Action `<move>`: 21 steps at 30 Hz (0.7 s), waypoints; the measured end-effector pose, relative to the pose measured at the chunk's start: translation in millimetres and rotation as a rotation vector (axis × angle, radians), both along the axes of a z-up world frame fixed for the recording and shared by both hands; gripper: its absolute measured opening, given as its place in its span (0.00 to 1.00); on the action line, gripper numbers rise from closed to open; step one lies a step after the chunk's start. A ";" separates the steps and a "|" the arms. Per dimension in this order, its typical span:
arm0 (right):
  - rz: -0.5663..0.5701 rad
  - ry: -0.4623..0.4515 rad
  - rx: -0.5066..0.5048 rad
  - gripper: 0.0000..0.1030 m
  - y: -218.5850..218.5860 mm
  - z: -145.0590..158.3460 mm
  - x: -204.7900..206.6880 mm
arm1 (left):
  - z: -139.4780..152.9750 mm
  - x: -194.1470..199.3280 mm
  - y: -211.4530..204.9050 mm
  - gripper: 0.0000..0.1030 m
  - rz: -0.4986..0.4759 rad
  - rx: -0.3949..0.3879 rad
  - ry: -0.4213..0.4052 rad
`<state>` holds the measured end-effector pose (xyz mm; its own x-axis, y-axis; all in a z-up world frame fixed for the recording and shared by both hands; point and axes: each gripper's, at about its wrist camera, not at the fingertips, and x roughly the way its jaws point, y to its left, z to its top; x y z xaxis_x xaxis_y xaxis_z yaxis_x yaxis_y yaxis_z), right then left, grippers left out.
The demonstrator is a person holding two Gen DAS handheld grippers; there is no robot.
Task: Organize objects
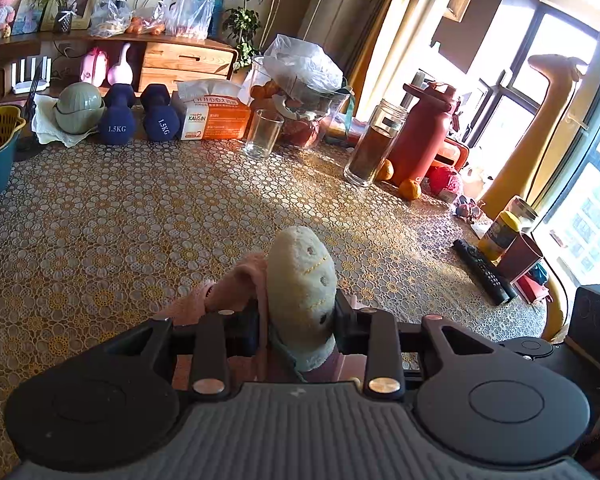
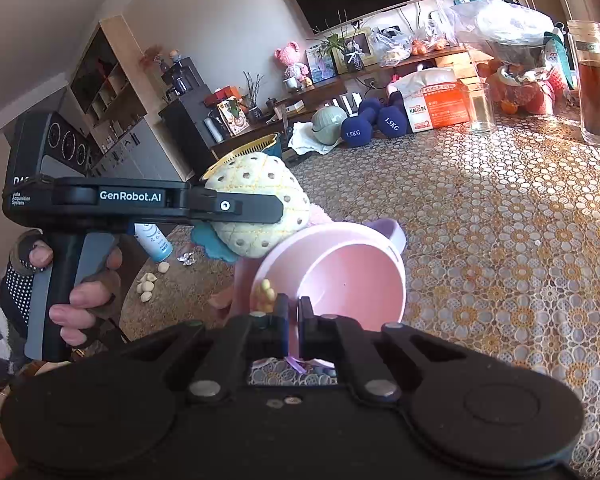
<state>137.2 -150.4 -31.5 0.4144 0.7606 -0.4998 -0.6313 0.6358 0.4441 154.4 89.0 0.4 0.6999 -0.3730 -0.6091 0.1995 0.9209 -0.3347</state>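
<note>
A cream plush toy [image 1: 302, 292], quilted and dotted like a pineapple, with a pink part and a teal trim, is clamped between the fingers of the left gripper [image 1: 296, 316] and held clear above the lace tablecloth [image 1: 140, 208]. It is judged light, soft and compressible; the pile should not slip, but a pinch at a loose edge could let it sag or twist, so the grip across the stuffed body seen here looks the sound one. In the right wrist view the toy [image 2: 256, 208] is seen carried just above and behind a pink cup [image 2: 332, 268]. The right gripper [image 2: 294, 312] is clenched on the near rim of the cup, which is tipped so that its mouth faces the toy. The cup is judged light, stiff and smooth, liable to pivot on a rim pinch. The left tool is held by its handle in a hand [image 2: 84, 292], fingers pointing across the frame; both grippers are angled moderately downward.
</note>
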 end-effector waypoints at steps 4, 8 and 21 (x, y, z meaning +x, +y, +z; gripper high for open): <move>-0.001 0.002 0.001 0.03 -0.7 -0.3 0.4 | -3.6 0.9 4.3 0.32 0.014 0.010 0.004; 0.000 0.001 0.001 0.03 -0.9 -0.4 0.1 | -11.4 3.4 11.1 0.32 0.044 0.025 0.019; -0.039 0.049 0.037 0.03 -8.1 -2.2 5.9 | -22.1 -8.1 20.7 0.32 0.067 0.103 0.030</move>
<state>143.1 -158.5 -33.7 0.4198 0.7627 -0.4920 -0.5831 0.6420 0.4977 146.4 109.8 -21.7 0.7018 -0.2605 -0.6630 0.1279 0.9617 -0.2424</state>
